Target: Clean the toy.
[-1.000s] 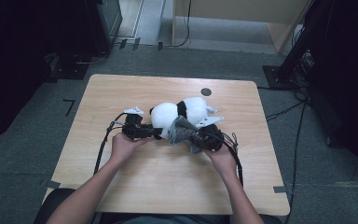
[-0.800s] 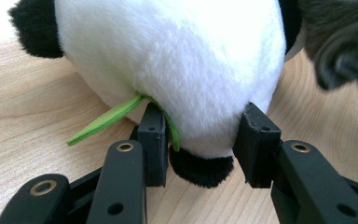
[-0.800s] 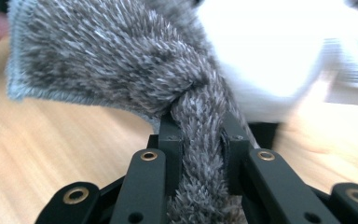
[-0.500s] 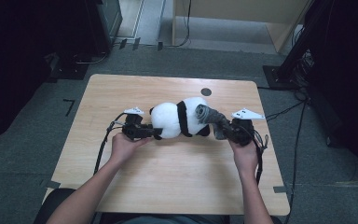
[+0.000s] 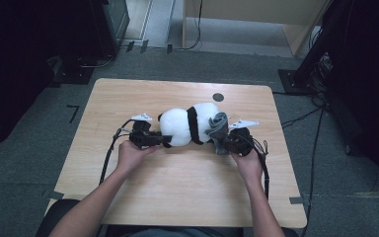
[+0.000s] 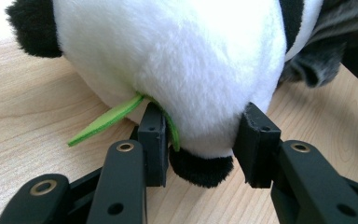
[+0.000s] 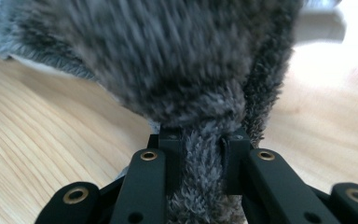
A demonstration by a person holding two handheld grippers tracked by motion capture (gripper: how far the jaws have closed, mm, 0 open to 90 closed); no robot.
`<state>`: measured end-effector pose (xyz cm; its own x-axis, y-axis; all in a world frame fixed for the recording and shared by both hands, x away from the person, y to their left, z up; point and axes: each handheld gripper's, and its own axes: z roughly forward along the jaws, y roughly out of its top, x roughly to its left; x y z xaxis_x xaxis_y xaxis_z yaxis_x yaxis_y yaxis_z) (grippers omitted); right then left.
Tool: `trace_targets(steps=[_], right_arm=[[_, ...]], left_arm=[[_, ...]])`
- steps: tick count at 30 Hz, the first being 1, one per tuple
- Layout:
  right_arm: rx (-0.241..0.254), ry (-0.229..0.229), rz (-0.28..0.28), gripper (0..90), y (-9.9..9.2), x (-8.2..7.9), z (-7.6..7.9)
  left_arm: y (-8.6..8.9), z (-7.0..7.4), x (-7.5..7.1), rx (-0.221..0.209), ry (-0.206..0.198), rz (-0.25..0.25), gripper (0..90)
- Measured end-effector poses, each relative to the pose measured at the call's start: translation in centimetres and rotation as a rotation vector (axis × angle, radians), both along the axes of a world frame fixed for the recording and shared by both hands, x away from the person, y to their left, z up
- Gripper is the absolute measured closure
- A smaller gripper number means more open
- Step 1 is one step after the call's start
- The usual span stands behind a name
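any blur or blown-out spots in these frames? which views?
High view: sharp but dim, dark surroundings, table evenly lit. Left gripper view: panda plush overexposed, white fur losing detail; jaws crisp. Right gripper view: grey fleece cloth smeared by motion blur, top-right corner blown out, right gripper itself sharp.

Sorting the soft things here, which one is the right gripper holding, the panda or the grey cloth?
The grey cloth, pinched in the right gripper; the left gripper clamps the panda.
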<state>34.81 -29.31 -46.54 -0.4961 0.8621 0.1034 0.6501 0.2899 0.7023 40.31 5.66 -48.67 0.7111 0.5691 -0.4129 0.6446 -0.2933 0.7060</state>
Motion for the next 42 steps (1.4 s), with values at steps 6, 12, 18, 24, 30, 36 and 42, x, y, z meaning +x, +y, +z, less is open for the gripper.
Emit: trace_targets(steps=[6, 12, 18, 24, 30, 36, 42], right_arm=[[-0.032, 0.089, 0.014, 76.1, 0.0, 0.8, -1.9], [-0.003, 0.134, 0.009, 75.7, -0.7, 1.1, -2.0], [0.031, 0.094, -0.057, 76.0, -3.0, 0.7, -0.4], [0.049, 0.048, -0.139, 76.0, -5.9, 0.3, 0.6], [0.032, 0.075, -0.185, 75.4, -7.3, 0.6, -0.2], [0.003, 0.11, -0.196, 74.2, -7.2, 1.4, -1.7], [-0.016, 0.117, -0.201, 68.5, -7.2, 1.8, -2.7]], left_arm=[[0.1, 0.0, 0.1, 0.0, 0.005, 0.001, 59.5], [0.2, 0.0, 0.1, 0.001, 0.005, 0.002, 59.5], [0.2, 0.0, 0.1, 0.001, 0.003, 0.001, 59.5], [0.2, 0.0, 0.0, 0.001, 0.0, 0.002, 59.4], [0.2, 0.0, 0.0, 0.002, -0.002, 0.003, 59.0], [0.2, 0.0, 0.0, 0.003, -0.003, 0.001, 58.5], [0.2, 0.0, 0.0, 0.003, -0.004, 0.0, 58.4]])
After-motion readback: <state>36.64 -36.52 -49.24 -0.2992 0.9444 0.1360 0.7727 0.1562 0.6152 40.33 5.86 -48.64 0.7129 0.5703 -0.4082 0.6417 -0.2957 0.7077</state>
